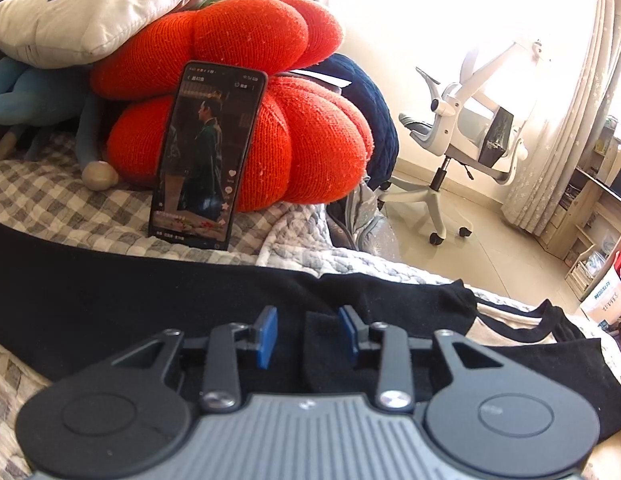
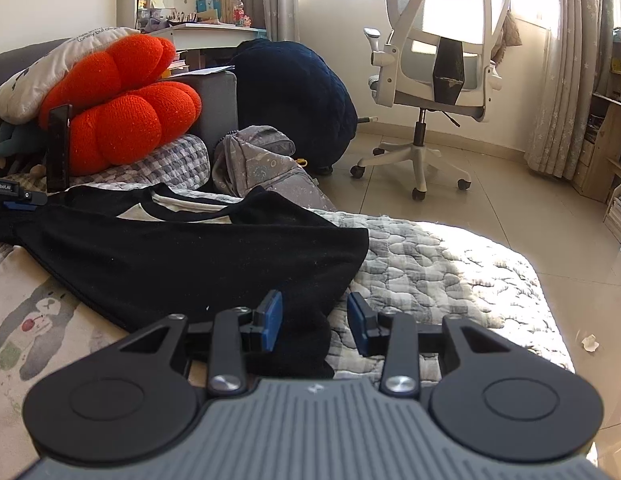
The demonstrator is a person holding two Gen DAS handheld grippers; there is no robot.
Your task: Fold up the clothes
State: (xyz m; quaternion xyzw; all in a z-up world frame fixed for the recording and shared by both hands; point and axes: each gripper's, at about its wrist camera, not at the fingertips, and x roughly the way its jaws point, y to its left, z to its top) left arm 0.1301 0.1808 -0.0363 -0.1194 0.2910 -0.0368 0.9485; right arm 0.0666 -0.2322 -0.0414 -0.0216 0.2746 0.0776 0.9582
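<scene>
garment: black shirt (image 2: 198, 252) with a white panel near the neckline
state: partly folded, sleeve doubled over
place: flat on the quilted bedspread (image 2: 430, 264), reaching its near edge

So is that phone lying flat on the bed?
No, the phone stands upright, its lit screen facing out, leaning back against the orange cushion.

Sunlit tiled floor (image 2: 490, 184), white office chair (image 2: 438, 68), curtained window (image 2: 578, 60).

"Lonely but" on white pillow (image 2: 62, 64), "enRobot.AI" on left claw (image 2: 14, 196)
</scene>
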